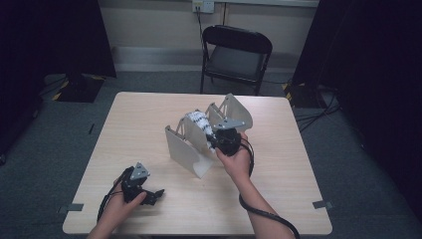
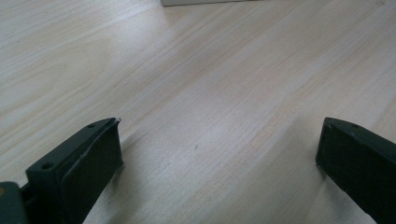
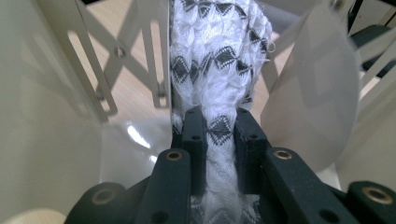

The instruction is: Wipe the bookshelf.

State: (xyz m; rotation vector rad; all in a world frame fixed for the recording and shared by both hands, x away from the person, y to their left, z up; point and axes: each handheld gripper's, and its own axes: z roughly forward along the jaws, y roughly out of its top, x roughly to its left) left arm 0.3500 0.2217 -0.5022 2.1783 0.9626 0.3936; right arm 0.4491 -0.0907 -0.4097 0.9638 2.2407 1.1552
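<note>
A white folding rack [image 1: 191,142] with several upright panels stands in the middle of the table. A white knitted cloth with black diamonds [image 1: 199,121] lies draped between two of its panels. My right gripper [image 1: 215,141] is over the rack, shut on that cloth; in the right gripper view the cloth [image 3: 219,60] is pinched between the black jaws of the right gripper [image 3: 219,126], with rack panels [image 3: 42,121] on both sides. My left gripper [image 1: 155,195] rests low at the table's front left, open. In the left gripper view, bare wood lies between the wide-apart jaws of the left gripper [image 2: 219,128].
The light wooden table [image 1: 134,129] has free room to the left and front of the rack. A black folding chair [image 1: 234,55] stands behind the far edge. Dark curtains hang on both sides. Cables trail from both grippers.
</note>
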